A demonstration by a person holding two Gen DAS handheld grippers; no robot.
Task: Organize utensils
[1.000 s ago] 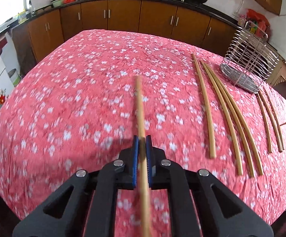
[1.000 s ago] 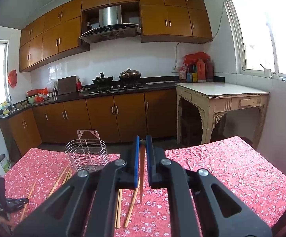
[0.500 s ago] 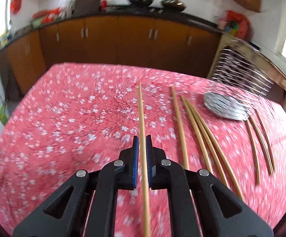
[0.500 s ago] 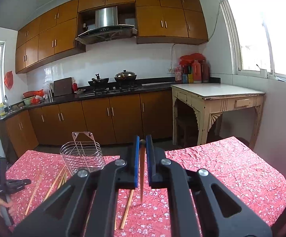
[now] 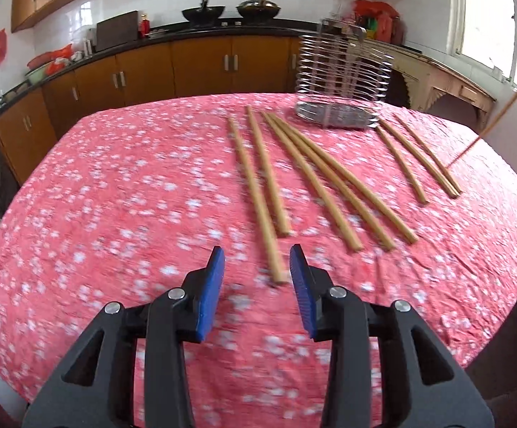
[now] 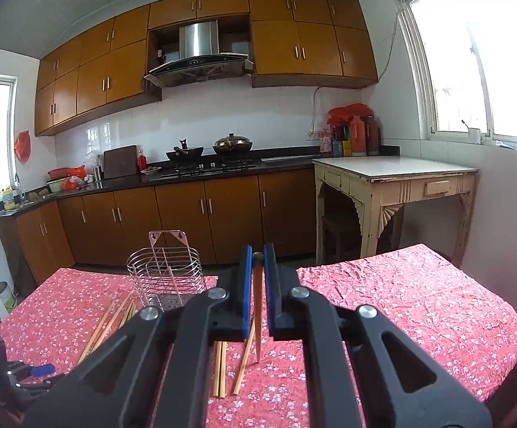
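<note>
Left tool [image 5: 256, 267] gapes wide, empty, over the nearest chopstick [image 5: 255, 192], long axis toward the rack [image 5: 342, 82] upper right; right tool [image 6: 257, 271] pinches one chopstick [image 6: 257, 306].

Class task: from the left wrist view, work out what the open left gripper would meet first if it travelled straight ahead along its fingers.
Probably the nearest chopstick, whose near end lies just ahead of the left gripper between its open jaws. Height above the red tablecloth is unclear.

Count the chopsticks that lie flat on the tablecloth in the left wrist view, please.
7: two on the left, three in the middle, two on the right beside the wire holder.
</note>
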